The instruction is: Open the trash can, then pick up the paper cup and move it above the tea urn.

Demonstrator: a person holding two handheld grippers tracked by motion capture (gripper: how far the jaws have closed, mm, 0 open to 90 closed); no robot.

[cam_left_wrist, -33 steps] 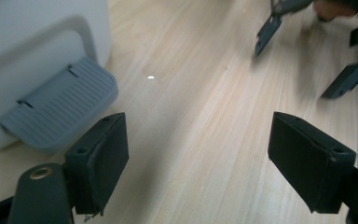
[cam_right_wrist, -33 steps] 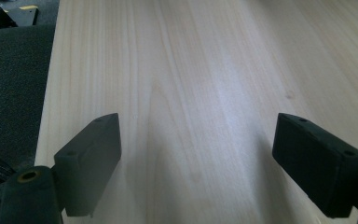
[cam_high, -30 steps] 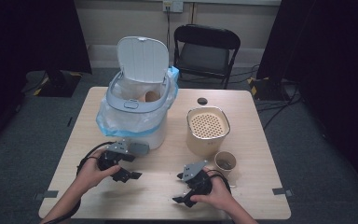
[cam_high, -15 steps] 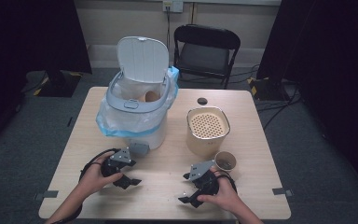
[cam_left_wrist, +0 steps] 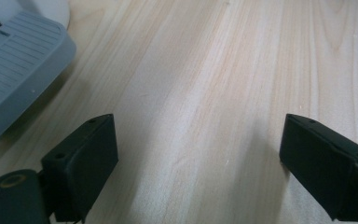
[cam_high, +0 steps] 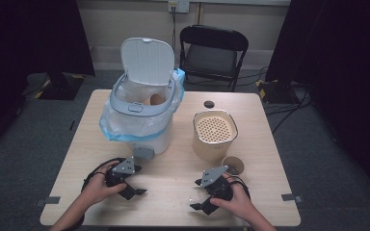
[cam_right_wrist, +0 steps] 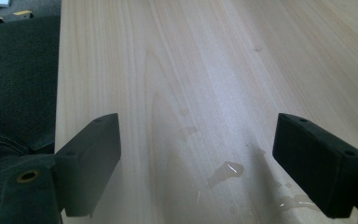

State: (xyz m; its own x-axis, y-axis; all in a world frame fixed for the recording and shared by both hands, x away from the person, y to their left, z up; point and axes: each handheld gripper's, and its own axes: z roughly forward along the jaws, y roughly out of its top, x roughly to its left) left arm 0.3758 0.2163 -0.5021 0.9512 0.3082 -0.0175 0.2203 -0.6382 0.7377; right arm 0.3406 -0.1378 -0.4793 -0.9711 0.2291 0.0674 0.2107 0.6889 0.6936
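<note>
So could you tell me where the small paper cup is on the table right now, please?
In the high view the small paper cup stands on the table's right half, just in front of the cream perforated-lid container and just beyond the right tool.

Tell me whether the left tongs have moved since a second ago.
Yes. The left tongs have drawn back from the bin's grey pedal toward the table's near edge, jaws just opening, empty.

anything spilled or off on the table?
Yes: a small clear liquid puddle lies on the wooden table between the open jaws of the right hand-held gripper, with smaller drops near the table edge. Otherwise nothing stands out.
</note>
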